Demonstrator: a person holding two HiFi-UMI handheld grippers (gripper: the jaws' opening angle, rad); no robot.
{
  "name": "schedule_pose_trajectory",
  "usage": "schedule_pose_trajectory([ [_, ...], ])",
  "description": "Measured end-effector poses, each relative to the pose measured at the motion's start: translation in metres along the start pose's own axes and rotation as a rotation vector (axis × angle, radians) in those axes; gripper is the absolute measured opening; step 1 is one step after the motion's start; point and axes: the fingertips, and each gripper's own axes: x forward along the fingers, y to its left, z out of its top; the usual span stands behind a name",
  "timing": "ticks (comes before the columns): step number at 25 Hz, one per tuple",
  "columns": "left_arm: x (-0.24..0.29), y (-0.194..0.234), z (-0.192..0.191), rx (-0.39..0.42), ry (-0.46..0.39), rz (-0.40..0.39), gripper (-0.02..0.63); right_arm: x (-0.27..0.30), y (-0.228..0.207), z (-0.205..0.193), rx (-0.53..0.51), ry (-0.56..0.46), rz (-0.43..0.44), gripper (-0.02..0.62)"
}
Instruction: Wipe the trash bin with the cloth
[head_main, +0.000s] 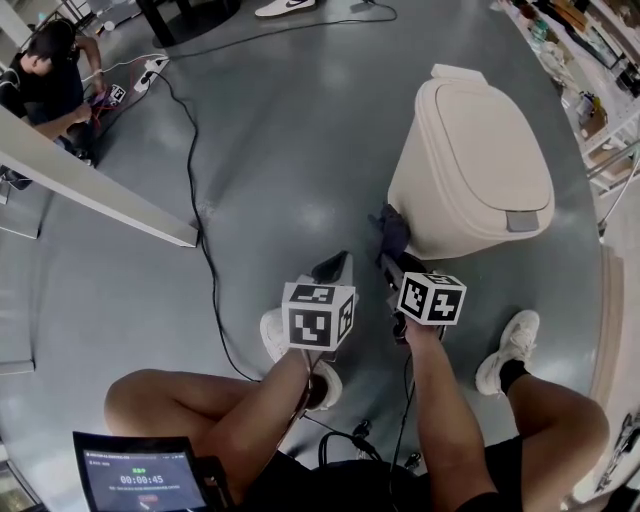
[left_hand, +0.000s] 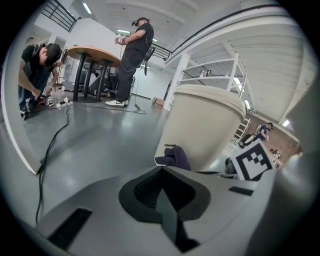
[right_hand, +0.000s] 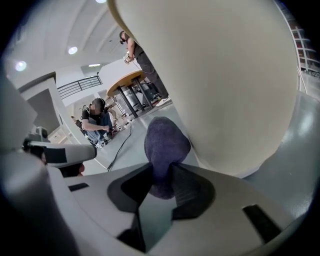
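**CLOTH AND BIN: HANDLING PROPERTIES AND HOLDING POINTS**

**Position.** The trash bin (head_main: 470, 170), beige with its lid closed, stands upright on the smooth grey floor (head_main: 280, 150), in front of the crouching person. The cloth (head_main: 392, 232), dark purple, is held low at the bin's side wall on the side facing the person. In the right gripper view it appears to touch the wall just above the base.

**Gripper state.** The right gripper (head_main: 388, 262) is clamped on the cloth. A bunched part is pinched between the jaws, and a rounded wad projects beyond them toward the bin. The left gripper (head_main: 335, 268) is held just beside it, off the bin. Its jaws are brought together and nothing is carried between them.

**Cloth.** The cloth is judged soft, limp and compressible. It should be gripped deep in the bunch, as it is now, so that only fabric is presented to the wall and not the jaw tips. A shallow pinch is likely to be pulled loose by friction during a stroke.

**Bin.** The shell looks like thin, smooth plastic and is judged light. On this floor it may slide or rock under sideways pressure. Moderate force is advised. If bracing is needed, the left gripper is best set against the upper wall or the lid edge on the near side.
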Motion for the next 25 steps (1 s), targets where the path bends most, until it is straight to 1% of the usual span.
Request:
schedule_pose_trajectory([
  [3, -0.002, 0.001, 0.007, -0.019, -0.023, -0.005, -0.002, -0.008, 0.019, 0.024, -0.056, -0.05, 0.021, 0.109],
  [6, -0.004, 0.004, 0.015, -0.042, -0.046, -0.006, -0.002, -0.02, 0.039, 0.053, -0.096, -0.122, 0.045, 0.109],
  [10, -0.005, 0.007, 0.026, -0.067, -0.079, -0.007, -0.002, -0.036, 0.059, 0.09, -0.096, -0.213, 0.077, 0.109],
  [13, -0.006, 0.006, 0.031, -0.077, -0.096, -0.017, -0.002, -0.046, 0.065, 0.111, -0.088, -0.257, 0.081, 0.109],
  [16, -0.007, 0.002, 0.032, -0.077, -0.104, -0.028, -0.002, -0.053, 0.057, 0.123, -0.069, -0.29, 0.042, 0.109],
  [19, -0.007, 0.0, 0.029, -0.066, -0.096, -0.03, -0.002, -0.059, 0.049, 0.128, -0.023, -0.316, 0.009, 0.109],
  [25, -0.024, 0.009, 0.033, -0.065, -0.082, -0.017, -0.001, -0.056, 0.06, 0.124, 0.057, -0.323, -0.02, 0.109],
])
